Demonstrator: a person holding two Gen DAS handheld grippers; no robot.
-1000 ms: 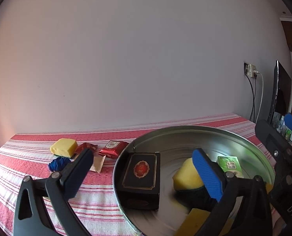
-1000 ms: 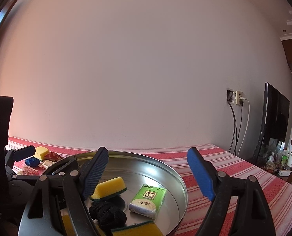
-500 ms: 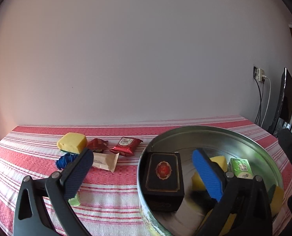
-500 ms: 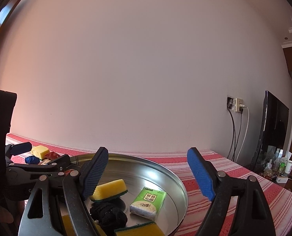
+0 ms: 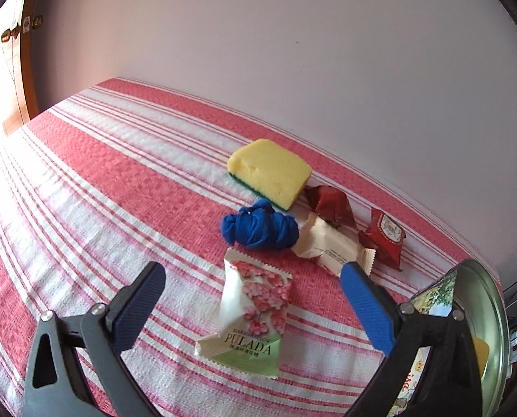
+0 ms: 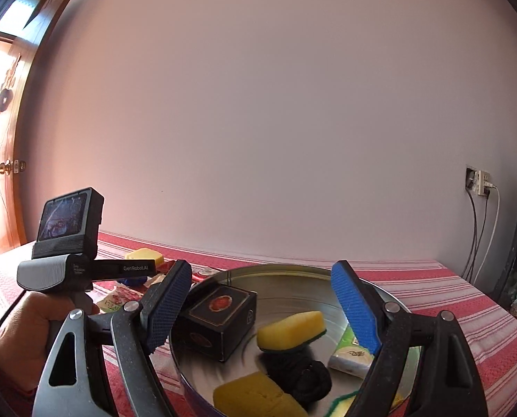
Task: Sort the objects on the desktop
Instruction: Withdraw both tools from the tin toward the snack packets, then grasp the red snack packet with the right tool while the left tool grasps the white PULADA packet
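Six loose things lie on the striped table in the left wrist view: a yellow sponge near the wall, a blue cloth knot just in front of it, two red packets to the right, a cream wrapper touching the knot's right side, and a pink floral packet nearest the camera. The left claw hangs tilted down over that floral packet, released, its blue pads spread wide to either side of the packet and not touching it. At the right edge of this view stands the round tin, seen edge-on with its printed wall showing. From the right wrist view the tin is seen from above its rim, and inside it sit a black box, a sponge resting partly on a black cloth knot, another sponge at the near side, and a green tissue pack. The right claw hovers over the tin, nearly level, released with nothing between its pads. A hand in a red sleeve holds the left tool's grip to the left of the tin, the tool's small screen facing the camera.
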